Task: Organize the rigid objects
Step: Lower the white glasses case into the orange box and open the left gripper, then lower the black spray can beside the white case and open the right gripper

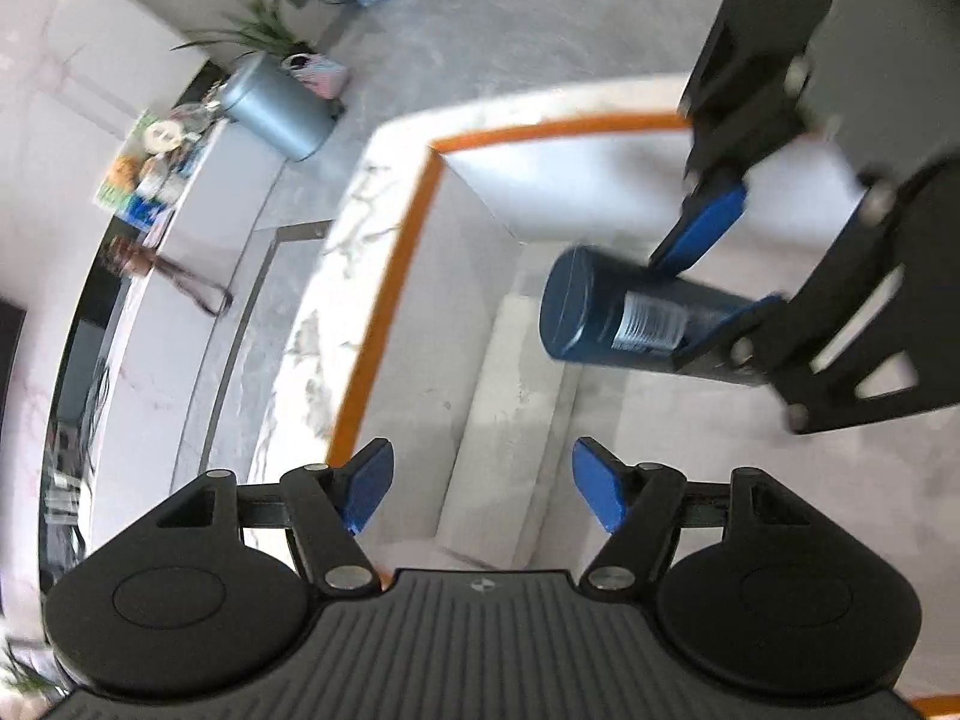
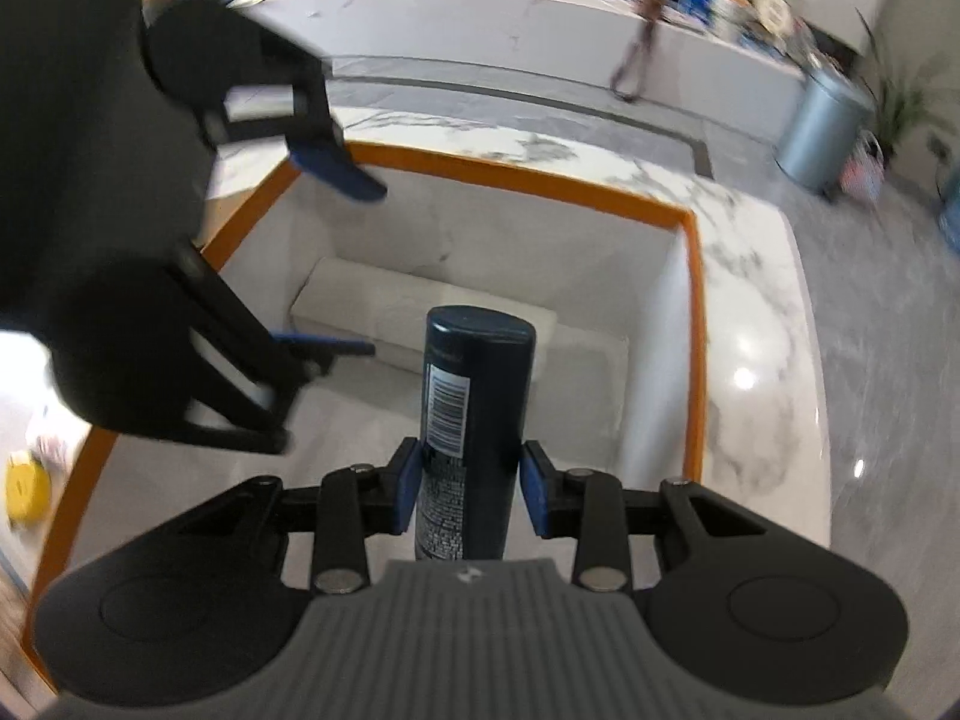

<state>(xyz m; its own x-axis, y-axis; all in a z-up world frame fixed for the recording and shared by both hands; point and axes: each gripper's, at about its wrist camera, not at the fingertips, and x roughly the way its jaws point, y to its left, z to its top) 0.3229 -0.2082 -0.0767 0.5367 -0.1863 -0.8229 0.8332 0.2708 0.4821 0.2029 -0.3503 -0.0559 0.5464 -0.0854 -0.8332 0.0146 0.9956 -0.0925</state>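
right gripper (image 2: 468, 489) jaws clamping dark bottle (image 2: 474, 396), left gripper (image 1: 483, 489) wide, empty

I get bright, even daylight in both views, soft shadows. Glare spots on the marble counter (image 2: 762, 372). Heavy fisheye bending and dark vignette at corners. Motion blur smears the left gripper (image 2: 360, 264) and the background shelf.

Your left gripper (image 1: 483, 495) and right gripper (image 2: 468, 489): matte black linkages, silver pivot screws, blue pads (image 1: 600, 495), ribbed grey housing with small round logo.
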